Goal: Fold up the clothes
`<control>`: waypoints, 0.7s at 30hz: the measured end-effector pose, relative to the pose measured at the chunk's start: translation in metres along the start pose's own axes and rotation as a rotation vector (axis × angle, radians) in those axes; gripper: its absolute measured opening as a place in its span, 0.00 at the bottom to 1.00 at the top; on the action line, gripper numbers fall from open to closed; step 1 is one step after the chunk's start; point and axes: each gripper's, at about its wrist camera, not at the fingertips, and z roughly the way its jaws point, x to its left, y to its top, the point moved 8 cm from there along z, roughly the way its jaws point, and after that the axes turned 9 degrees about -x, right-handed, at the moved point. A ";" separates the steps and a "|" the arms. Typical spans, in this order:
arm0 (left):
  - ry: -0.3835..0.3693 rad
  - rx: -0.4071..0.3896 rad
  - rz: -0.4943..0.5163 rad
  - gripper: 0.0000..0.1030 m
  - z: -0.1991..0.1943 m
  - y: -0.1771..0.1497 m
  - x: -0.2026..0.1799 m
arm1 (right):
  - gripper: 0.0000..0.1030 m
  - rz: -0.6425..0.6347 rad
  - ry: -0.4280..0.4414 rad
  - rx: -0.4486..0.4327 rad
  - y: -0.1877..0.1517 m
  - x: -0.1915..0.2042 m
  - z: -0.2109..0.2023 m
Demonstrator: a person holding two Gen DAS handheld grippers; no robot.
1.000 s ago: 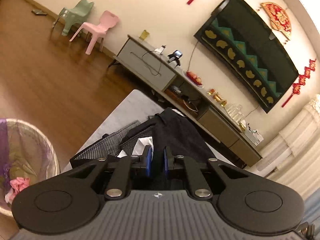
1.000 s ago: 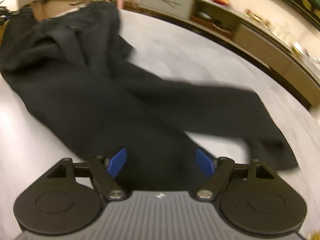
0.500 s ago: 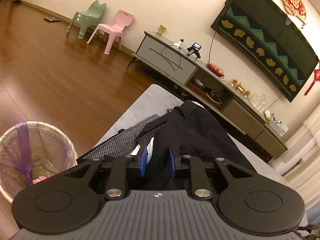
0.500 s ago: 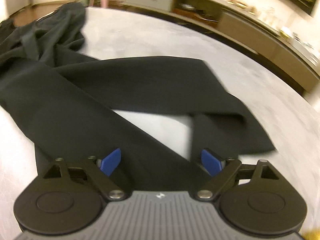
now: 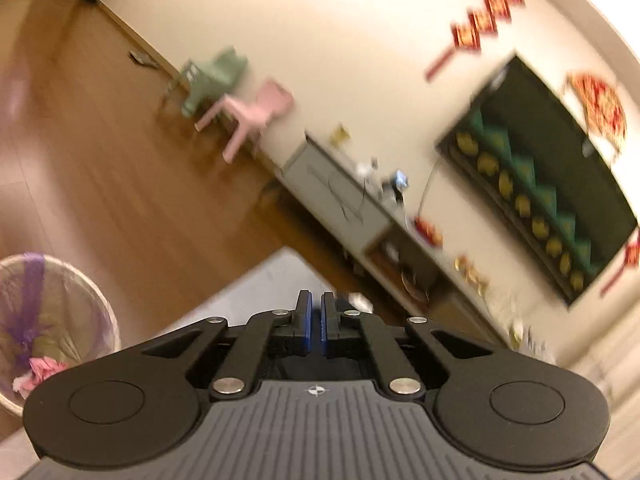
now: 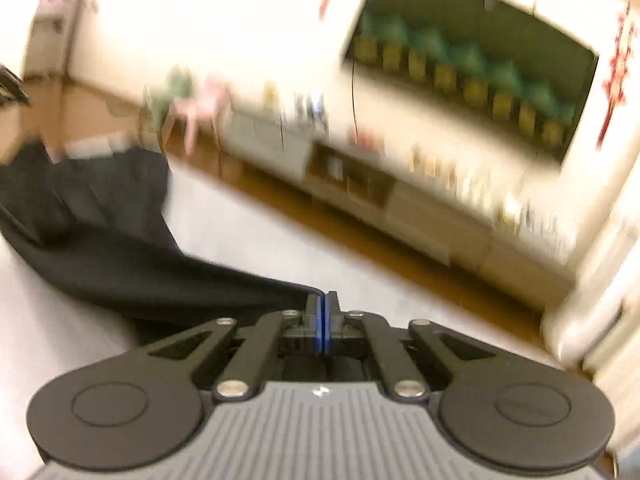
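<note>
From my remote seat, the right gripper (image 6: 321, 322) is nearest in its own view, blue pads pressed together, and the black trousers (image 6: 120, 256) run from the left side of the grey table (image 6: 256, 236) straight up to the fingertips; the cloth edge ends right at the closed pads, so I read it as pinched there. Half a second ago those jaws were spread wide over the trouser legs lying flat; now they have snapped together and the camera has lifted, the table dropping lower in the view. Everything in that picture is smeared by motion.

The left gripper (image 5: 316, 322) also has its blue pads nearly touching, a thin slit between them. Dark fabric shows just below the pads inside the mechanism, but I cannot tell whether the tips actually pinch it. Earlier the black garment and a checked one filled the space ahead of these fingers; now only a corner of the table (image 5: 276, 272) shows beyond the tips.

Left of that, a lined wastebasket (image 5: 52, 320) stands on the wooden floor (image 5: 100, 160). Farther off are a pink chair (image 5: 256, 112) and a green chair (image 5: 212, 76), the low grey cabinet (image 5: 336, 196) along the wall, and the covered television (image 5: 540, 188) above it
</note>
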 end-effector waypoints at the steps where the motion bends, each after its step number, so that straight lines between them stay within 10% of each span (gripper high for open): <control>1: 0.031 0.003 0.015 0.03 -0.005 0.000 0.008 | 0.01 -0.027 0.022 -0.022 0.008 0.008 -0.023; 4: 0.093 0.071 0.091 0.03 -0.010 -0.014 0.026 | 0.01 -0.108 0.129 -0.009 0.006 0.041 -0.081; 9: 0.012 0.313 0.258 0.17 -0.002 -0.076 0.001 | 0.01 -0.227 0.144 0.287 -0.078 0.076 -0.105; 11: 0.014 0.371 0.317 0.65 0.001 -0.102 -0.011 | 0.02 -0.234 0.108 0.387 -0.108 0.076 -0.098; 12: 0.018 0.384 0.340 0.74 0.003 -0.112 -0.016 | 0.05 -0.221 0.088 0.408 -0.114 0.076 -0.094; 18: 0.080 0.416 0.252 0.84 0.026 -0.134 -0.021 | 0.55 0.011 0.083 0.240 -0.074 0.087 -0.077; 21: 0.132 0.449 0.255 0.85 0.044 -0.151 -0.019 | 0.61 0.115 0.092 0.162 -0.061 0.096 -0.060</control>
